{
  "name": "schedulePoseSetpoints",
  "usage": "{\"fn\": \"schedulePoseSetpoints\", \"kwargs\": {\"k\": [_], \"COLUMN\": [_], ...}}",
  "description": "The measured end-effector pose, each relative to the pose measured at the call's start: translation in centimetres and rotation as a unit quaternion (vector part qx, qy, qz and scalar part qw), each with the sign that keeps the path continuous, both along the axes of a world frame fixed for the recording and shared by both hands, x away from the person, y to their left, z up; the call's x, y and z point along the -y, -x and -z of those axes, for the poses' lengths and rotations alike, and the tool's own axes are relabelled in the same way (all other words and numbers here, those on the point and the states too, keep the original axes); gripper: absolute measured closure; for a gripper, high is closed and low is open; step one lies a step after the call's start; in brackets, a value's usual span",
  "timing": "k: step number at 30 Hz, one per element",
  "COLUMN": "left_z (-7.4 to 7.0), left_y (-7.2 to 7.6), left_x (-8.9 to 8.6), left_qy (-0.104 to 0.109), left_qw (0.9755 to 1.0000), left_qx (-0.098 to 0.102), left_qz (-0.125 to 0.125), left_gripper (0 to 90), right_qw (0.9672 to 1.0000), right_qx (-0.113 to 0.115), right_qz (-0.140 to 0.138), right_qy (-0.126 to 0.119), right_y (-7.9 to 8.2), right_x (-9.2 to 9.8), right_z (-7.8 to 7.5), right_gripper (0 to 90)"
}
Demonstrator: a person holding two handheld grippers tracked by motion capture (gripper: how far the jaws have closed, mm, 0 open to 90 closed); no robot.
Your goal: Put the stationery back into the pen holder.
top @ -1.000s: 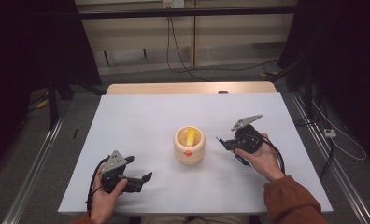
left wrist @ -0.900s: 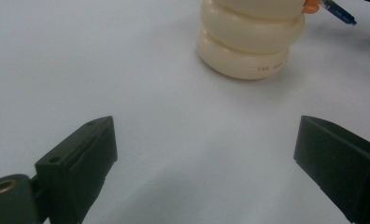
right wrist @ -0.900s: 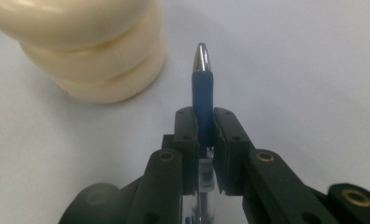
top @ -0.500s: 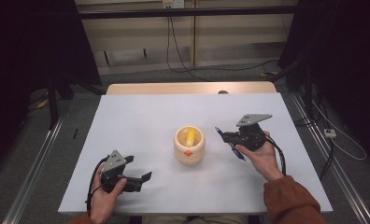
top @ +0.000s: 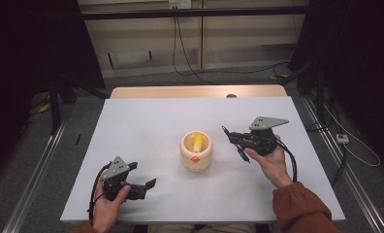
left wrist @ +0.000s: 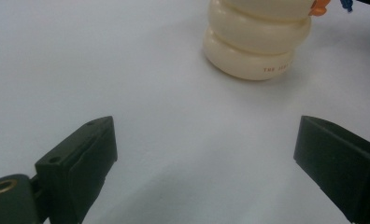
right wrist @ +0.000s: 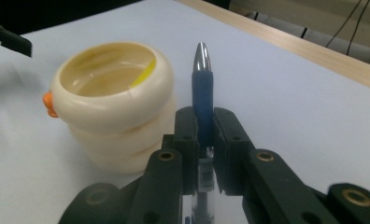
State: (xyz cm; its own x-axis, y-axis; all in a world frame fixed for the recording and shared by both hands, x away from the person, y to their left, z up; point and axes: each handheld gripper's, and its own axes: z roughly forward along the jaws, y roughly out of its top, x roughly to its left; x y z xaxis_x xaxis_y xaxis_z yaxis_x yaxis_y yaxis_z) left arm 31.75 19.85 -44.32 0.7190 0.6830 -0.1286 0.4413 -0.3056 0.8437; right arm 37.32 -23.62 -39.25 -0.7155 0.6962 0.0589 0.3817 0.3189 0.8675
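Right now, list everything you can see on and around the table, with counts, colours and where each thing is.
table: one, white top with a wooden far edge, centre of the high view.
cup: one, cream, ribbed, with a small orange knob on its side; mid-table; something yellow inside.
pen: one, blue with a silver tip, clamped in the right gripper.
cables: several, black, on the floor beyond the table.
left gripper: one, black, fingers open, near left.
right gripper: one, black, right of the cup.

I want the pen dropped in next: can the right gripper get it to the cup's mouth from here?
Probably yes. The right gripper is shut on the pen, the cup stands close beside it with its mouth open, and only bare table lies between. A yellow thing already leans inside.
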Motion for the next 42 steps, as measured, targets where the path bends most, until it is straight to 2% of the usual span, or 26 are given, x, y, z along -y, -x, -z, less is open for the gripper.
{"fn": "schedulePoseSetpoints", "kwargs": {"k": [5, 12, 16, 21, 26, 34, 42], "left_z": [-0.1, -0.1, -0.1, -0.1, -0.1, -0.1, -0.1], "left_y": [0.1, 0.1, 0.1, 0.1, 0.0, 0.0, 0.0], "left_x": [-0.1, -0.1, -0.2, -0.2, -0.3, -0.4, -0.5], "left_qy": [0.005, 0.008, 0.007, 0.008, 0.006, 0.009, 0.01], "left_qw": [1.0, 0.9999, 1.0, 1.0, 1.0, 1.0, 0.9999], "left_qx": [0.002, 0.001, 0.001, 0.002, 0.001, 0.0, 0.0], "left_qz": [0.004, 0.007, 0.004, 0.003, 0.001, -0.001, 0.0], "left_gripper": [6.2, 6.2, 6.2, 6.2, 6.2, 6.2, 6.2], "right_qw": [0.9996, 0.9987, 0.9975, 0.9955, 0.9937, 0.9902, 0.9868], "right_qx": [0.022, 0.041, 0.052, 0.067, 0.073, 0.079, 0.096], "right_qz": [0.002, 0.002, -0.003, -0.015, -0.023, -0.04, -0.031], "right_qy": [-0.016, -0.03, -0.048, -0.065, -0.082, -0.108, -0.126], "right_y": [0.3, 0.4, 0.3, 0.2, -0.4, -1.2, -2.2], "right_x": [-0.1, -0.7, -1.2, -2.5, -4.0, -6.2, -8.1], "right_z": [-0.9, -1.8, -2.6, -3.9, -4.6, -5.1, -5.1], "right_gripper": [81.5, 81.5, 81.5, 81.5, 81.5, 81.5, 81.5]}}
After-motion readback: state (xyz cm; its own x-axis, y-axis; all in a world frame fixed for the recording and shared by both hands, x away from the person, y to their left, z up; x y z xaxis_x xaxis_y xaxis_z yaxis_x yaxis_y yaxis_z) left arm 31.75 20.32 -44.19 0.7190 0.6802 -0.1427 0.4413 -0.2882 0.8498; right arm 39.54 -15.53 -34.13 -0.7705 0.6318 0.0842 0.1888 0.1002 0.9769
